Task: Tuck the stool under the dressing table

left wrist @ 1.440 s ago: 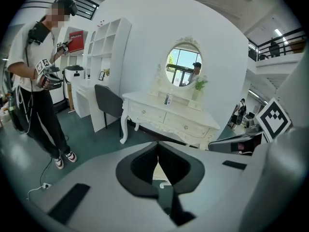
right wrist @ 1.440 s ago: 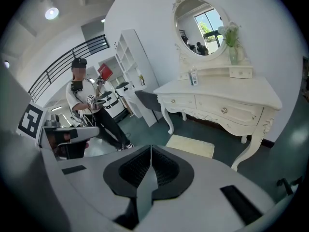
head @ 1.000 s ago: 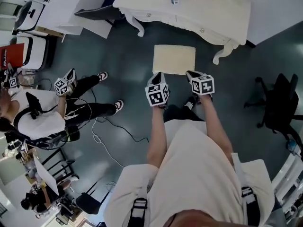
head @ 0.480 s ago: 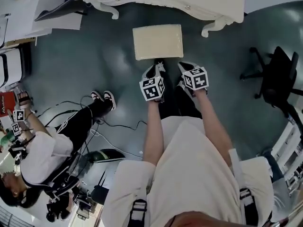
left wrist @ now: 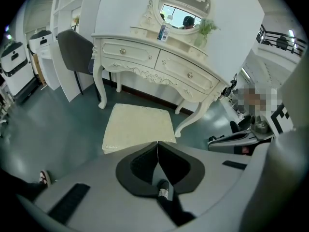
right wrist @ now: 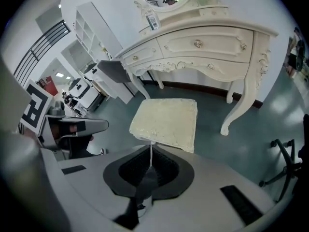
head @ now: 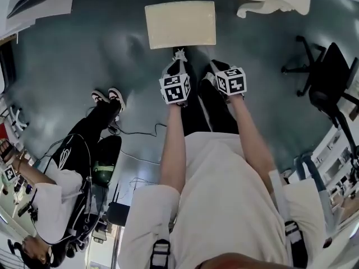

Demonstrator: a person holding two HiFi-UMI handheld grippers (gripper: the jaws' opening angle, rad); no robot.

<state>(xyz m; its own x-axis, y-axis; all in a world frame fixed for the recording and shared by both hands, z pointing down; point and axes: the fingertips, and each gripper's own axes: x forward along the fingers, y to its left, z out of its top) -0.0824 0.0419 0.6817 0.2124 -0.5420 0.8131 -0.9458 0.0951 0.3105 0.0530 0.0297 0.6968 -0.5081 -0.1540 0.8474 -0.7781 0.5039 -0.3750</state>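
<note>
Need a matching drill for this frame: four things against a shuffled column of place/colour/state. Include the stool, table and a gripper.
Things:
1. stool
2. dressing table
3. office chair
4. left gripper

Descriptions:
A. black, at the right edge of the head view
B. shut, nothing held
C. cream, with a mirror on top
D. out in front of the table, not tucked under

Pairs: 1-D, 2-C, 3-A, 4-B

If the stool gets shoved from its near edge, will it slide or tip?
Probably slides: the stool stands on a smooth, glossy floor. Its wide, flat top suggests it's hard to tip. The top looks padded, so it may give slightly under a push.
</note>
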